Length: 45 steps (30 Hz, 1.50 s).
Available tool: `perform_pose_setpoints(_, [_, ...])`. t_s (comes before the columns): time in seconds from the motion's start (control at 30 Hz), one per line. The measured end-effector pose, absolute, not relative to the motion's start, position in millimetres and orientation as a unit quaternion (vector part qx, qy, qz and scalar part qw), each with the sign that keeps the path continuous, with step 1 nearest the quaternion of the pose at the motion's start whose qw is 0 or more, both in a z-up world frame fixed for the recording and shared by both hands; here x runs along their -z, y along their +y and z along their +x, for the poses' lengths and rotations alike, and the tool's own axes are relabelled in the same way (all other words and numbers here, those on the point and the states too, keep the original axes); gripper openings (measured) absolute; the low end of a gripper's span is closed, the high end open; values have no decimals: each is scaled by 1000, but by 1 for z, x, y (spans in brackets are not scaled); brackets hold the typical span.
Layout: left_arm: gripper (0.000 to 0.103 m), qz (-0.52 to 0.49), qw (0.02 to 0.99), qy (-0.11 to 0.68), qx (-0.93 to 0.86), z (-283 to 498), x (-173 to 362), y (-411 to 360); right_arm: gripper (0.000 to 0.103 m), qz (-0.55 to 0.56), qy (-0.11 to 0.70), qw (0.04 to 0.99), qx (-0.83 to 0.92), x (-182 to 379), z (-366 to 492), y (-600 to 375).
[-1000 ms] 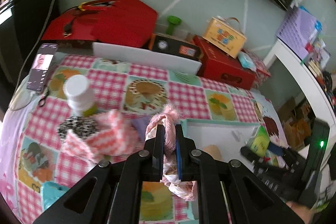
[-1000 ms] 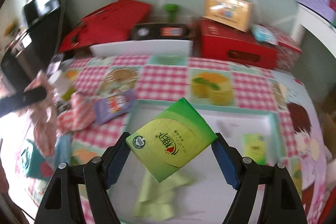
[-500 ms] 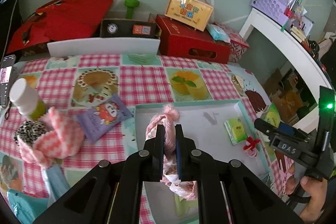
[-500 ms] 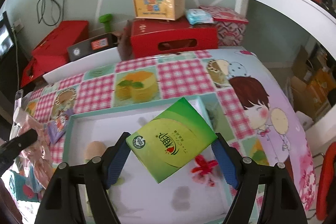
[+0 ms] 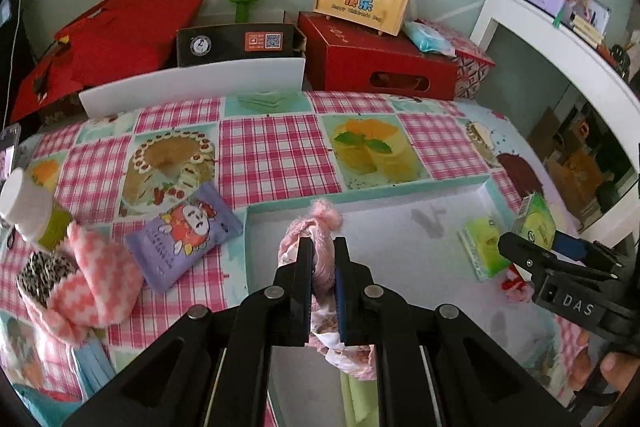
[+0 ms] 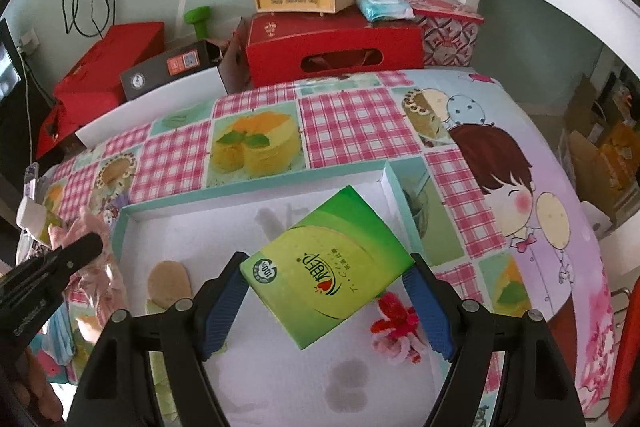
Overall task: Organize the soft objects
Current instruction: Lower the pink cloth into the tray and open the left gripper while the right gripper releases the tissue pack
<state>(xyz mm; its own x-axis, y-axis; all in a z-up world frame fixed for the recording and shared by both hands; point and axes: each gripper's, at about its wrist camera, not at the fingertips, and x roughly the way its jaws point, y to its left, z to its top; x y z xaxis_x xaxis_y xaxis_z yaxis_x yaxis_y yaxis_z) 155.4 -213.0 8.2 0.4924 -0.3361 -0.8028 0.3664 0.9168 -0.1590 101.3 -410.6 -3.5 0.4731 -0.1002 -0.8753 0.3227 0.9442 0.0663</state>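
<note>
Teal-rimmed and white inside, the tray point(image 6: 256, 187) sat on the checked tablecloth point(image 5: 272, 155) as the collecting place. Both hand-held grippers were over it with loads.

Left gripper point(image 5: 322, 267): jaws pressed nearly together, pinching a pink frilly cloth bundle point(image 5: 316, 227) that hung above the tray's near-left part, clear of the floor.

Right gripper point(image 6: 326, 301): jaws spread wide but clamped corner to corner on a green tissue pack point(image 6: 326, 267), held tilted over the right half of the tray, not set down as far as I could tell.

Already lying in the tray: a second, smaller green pack point(image 5: 480, 247) by the right wall, a red-and-pink fuzzy flower point(image 6: 394, 331) near it, a tan oval pad point(image 6: 168, 283) toward the left, and something pale green point(image 5: 360, 403) at the near edge, mostly hidden.

Still out on the cloth, left of the tray: a purple snack pouch point(image 5: 184, 235) just beside the tray wall, a pink-and-white checked cloth point(image 5: 92, 287), a black-and-white speckled item point(image 5: 40, 267) under it, a light blue thing point(image 5: 94, 363) at the near edge. A white-capped bottle point(image 5: 30, 207) stood there too; hard, so probably not part of the job.

Judgement: roughly halfway, two pieces about to go in, three or four left to fetch.
</note>
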Motion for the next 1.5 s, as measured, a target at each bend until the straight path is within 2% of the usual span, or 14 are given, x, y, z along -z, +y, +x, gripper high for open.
perform_pose_setpoints(0.3, [10, 32, 858, 475, 193, 166, 15, -222, 80, 93, 506, 851, 106, 17, 119, -398])
perform_pose_setpoints(0.37, [13, 35, 856, 478, 193, 166, 17, -224, 80, 91, 509, 850, 102, 20, 123, -395])
perform_pose_setpoints(0.5, [42, 33, 850, 488, 195, 167, 20, -224, 80, 85, 515, 848, 94, 25, 128, -387])
perform_pose_setpoints(0.53, [46, 32, 850, 490, 193, 167, 20, -224, 80, 84, 516, 847, 93, 25, 128, -386])
perform_pose_setpoints(0.73, [56, 27, 846, 499, 186, 167, 13, -217, 80, 82, 518, 846, 94, 25, 129, -385])
perform_pose_setpoints(1.07, [67, 1, 835, 533, 135, 170, 8, -192, 81, 79, 530, 840, 87, 31, 132, -382])
perform_pose_setpoints(1.13, [72, 0, 835, 535, 128, 170, 9, -188, 81, 76, 535, 837, 86, 32, 134, -380])
perform_pose_setpoints(1.43, [74, -24, 825, 555, 109, 174, 17, -177, 82, 67, 554, 826, 82, 39, 136, -375])
perform_pose_setpoints(1.5, [76, -28, 824, 556, 105, 174, 19, -175, 85, 65, 556, 825, 83, 40, 136, -375])
